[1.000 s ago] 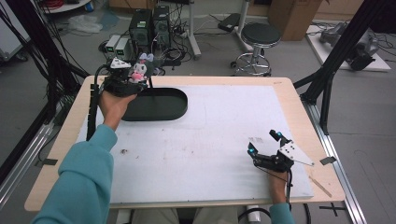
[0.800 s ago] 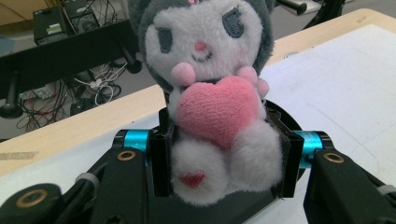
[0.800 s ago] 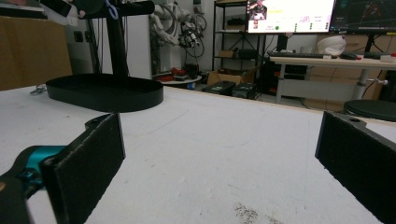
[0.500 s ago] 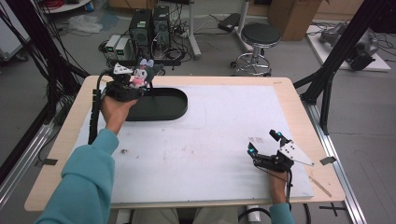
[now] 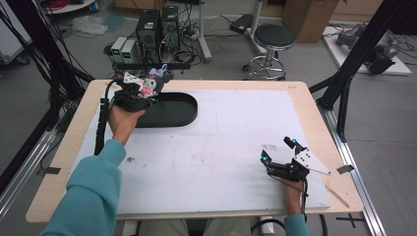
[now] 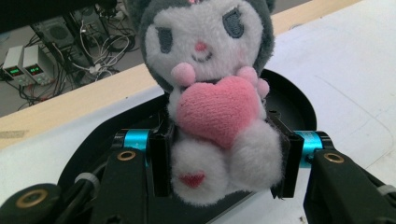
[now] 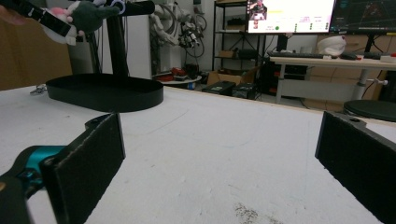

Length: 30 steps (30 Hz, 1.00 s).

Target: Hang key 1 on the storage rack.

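Above black oval tray [image 5: 183, 109], plush toy [image 6: 215, 98] clamped in left tongs [image 6: 223, 161]

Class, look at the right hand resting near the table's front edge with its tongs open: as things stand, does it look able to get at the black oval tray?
Probably yes: bare white mat lies between the right tongs and the black tray; the left tongs, shut on the plush toy, hang above its far-left end.
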### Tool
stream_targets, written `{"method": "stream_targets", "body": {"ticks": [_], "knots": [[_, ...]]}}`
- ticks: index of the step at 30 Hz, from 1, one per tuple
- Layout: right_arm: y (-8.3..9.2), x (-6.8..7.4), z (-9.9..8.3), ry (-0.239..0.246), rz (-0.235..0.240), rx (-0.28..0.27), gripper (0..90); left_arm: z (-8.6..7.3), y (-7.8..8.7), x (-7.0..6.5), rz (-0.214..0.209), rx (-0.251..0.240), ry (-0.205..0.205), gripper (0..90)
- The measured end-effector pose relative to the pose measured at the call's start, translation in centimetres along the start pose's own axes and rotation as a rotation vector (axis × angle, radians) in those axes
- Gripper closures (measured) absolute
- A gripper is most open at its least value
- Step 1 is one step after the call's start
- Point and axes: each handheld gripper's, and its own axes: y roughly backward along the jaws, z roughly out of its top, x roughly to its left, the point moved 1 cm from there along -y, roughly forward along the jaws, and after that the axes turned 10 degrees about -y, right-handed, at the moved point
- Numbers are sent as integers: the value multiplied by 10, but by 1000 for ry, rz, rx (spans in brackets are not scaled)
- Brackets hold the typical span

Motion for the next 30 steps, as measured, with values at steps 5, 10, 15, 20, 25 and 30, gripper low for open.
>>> {"method": "stream_targets", "body": {"ticks": [5, 10, 15, 20, 25, 30], "knots": [[0, 0, 0, 1, 0, 0, 7, -5, -3, -1, -5, 11, 7, 530], [0, 0, 0, 1, 0, 0, 7, -9, -7, 0, -8, 21, 9, 530], [0, 0, 0, -3, -2, 1, 7, -11, -11, -1, -7, 30, 7, 530], [0, 0, 0, -1, -1, 1, 6, -13, -16, 0, -5, 36, 14, 530], [0, 0, 0, 1, 0, 0, 6, -14, -19, 5, -6, 13, 49, 529], [0, 0, 0, 1, -2, 0, 7, -16, -22, 8, 8, 14, 59, 526]]}}
